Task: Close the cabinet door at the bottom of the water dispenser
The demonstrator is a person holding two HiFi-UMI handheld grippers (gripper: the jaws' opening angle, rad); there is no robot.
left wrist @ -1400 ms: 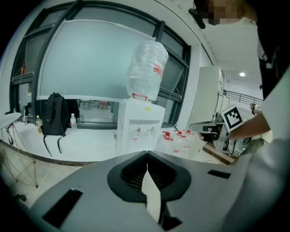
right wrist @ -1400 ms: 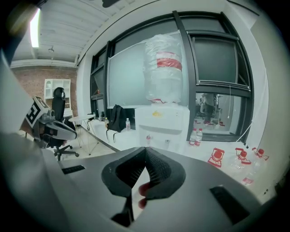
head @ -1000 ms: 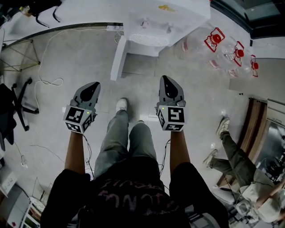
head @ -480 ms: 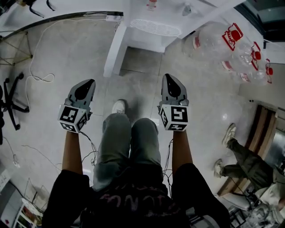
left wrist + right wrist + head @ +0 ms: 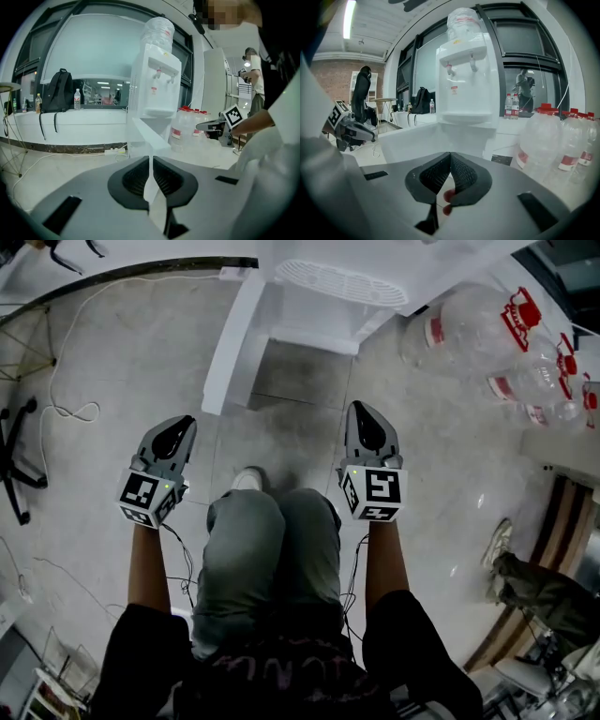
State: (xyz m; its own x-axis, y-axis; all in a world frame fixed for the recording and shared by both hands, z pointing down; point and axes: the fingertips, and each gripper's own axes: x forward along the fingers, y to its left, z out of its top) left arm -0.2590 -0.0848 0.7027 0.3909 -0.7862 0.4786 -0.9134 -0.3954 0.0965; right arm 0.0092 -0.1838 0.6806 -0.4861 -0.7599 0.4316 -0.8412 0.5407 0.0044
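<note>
The white water dispenser (image 5: 330, 292) stands at the top of the head view, its drip grille showing. Its bottom cabinet door (image 5: 229, 345) is swung open and juts toward me as a white panel on the left of the cabinet opening. My left gripper (image 5: 181, 420) hangs shut just below the door's free end, apart from it. My right gripper (image 5: 357, 409) is shut and empty in front of the cabinet's right side. In the left gripper view the dispenser (image 5: 153, 89) and door (image 5: 146, 137) lie straight ahead of the shut gripper (image 5: 150, 159). The right gripper view shows the dispenser (image 5: 466, 70) and door (image 5: 415, 138) beyond its shut gripper (image 5: 450, 157).
Large water bottles (image 5: 487, 334) with red labels crowd the floor right of the dispenser. A white cable (image 5: 66, 413) loops at the left near a chair base (image 5: 14, 465). My knees (image 5: 272, 540) are between the grippers. Another person's legs (image 5: 534, 587) are at the far right.
Both grippers have sunk toward the floor, still shut. The dispenser's cabinet and open door now look larger and nearer in the head view.
</note>
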